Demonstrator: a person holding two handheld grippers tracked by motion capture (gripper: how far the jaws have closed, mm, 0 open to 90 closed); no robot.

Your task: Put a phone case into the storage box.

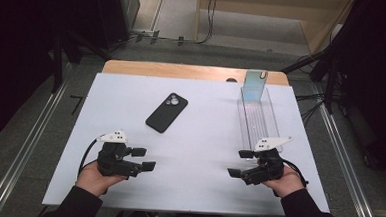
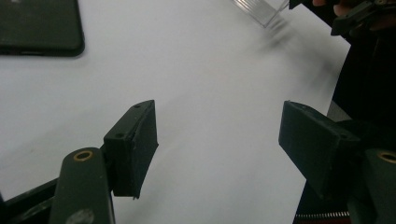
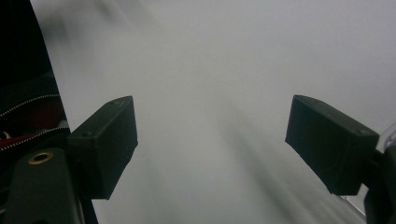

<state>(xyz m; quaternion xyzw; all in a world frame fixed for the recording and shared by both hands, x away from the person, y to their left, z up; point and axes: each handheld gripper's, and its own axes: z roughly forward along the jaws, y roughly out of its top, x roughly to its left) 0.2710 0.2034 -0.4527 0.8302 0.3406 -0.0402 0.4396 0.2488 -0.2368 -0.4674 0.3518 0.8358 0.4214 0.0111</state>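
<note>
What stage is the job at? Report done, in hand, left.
Done: nothing visible. The black smartphone lies face down on the white table; the clear plastic tray holds none. In hand: nothing; left gripper and right gripper are open. Left: probably everything.

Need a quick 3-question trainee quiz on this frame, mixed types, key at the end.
1. True or false: the black phone lies inside the clear tray.
2. Which tool is nearer the tray? A) left tool B) right tool
3. Fill in: both tools' jaws stand ____ with nothing between them.

Key: 1 false, it lies on the white table, camera side up; 2 B; 3 open.
</note>
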